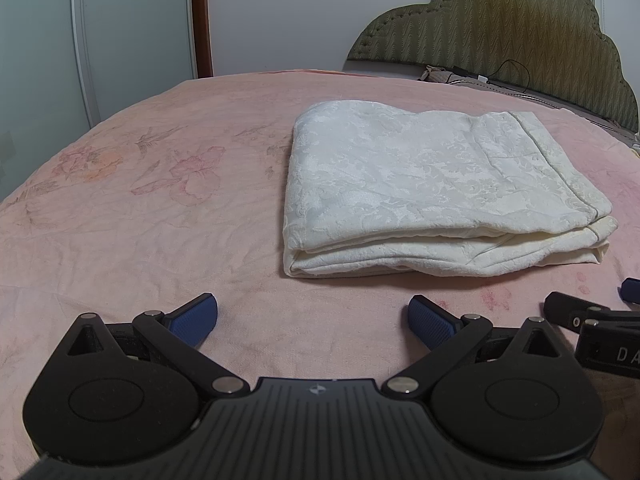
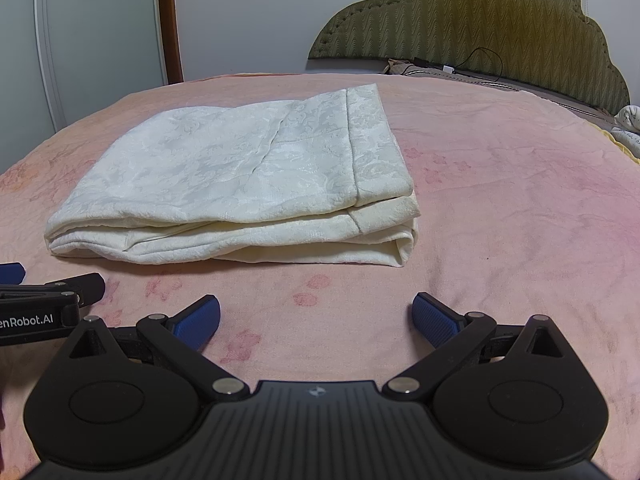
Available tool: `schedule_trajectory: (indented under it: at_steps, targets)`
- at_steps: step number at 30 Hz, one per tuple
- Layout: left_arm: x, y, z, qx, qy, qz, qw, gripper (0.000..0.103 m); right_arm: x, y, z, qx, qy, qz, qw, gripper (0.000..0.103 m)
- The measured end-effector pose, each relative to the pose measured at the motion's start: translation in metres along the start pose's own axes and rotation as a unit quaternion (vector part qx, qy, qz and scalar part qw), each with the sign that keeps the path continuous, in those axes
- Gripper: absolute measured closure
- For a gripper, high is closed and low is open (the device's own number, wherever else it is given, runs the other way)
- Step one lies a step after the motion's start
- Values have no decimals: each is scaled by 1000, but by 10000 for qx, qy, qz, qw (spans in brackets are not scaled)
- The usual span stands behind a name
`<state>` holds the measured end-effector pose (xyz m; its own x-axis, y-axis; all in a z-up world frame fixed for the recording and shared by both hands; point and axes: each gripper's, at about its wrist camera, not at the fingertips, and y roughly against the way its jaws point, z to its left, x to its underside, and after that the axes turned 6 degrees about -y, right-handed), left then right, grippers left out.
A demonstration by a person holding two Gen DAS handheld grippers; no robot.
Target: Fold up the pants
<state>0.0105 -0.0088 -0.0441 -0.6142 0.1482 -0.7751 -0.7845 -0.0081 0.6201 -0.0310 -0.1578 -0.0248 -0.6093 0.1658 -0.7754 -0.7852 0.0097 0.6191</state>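
Observation:
The white patterned pants lie folded in a flat stack of several layers on the pink bedspread. They also show in the right wrist view, left of centre. My left gripper is open and empty, low over the bed, in front of the stack and apart from it. My right gripper is open and empty, also in front of the stack. Each gripper shows at the edge of the other's view: the right one, the left one.
A green padded headboard stands at the far right with a black cable and a pillow at its foot. A white wardrobe and brown door frame stand beyond the bed's far left edge.

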Motion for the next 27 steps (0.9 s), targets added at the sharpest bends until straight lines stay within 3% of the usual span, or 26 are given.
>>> schedule_trajectory:
  at_steps: [27]
  targets:
    - [1, 1, 2, 39, 53, -29, 10000, 0, -1, -4, 0, 47, 0, 47, 10000, 0]
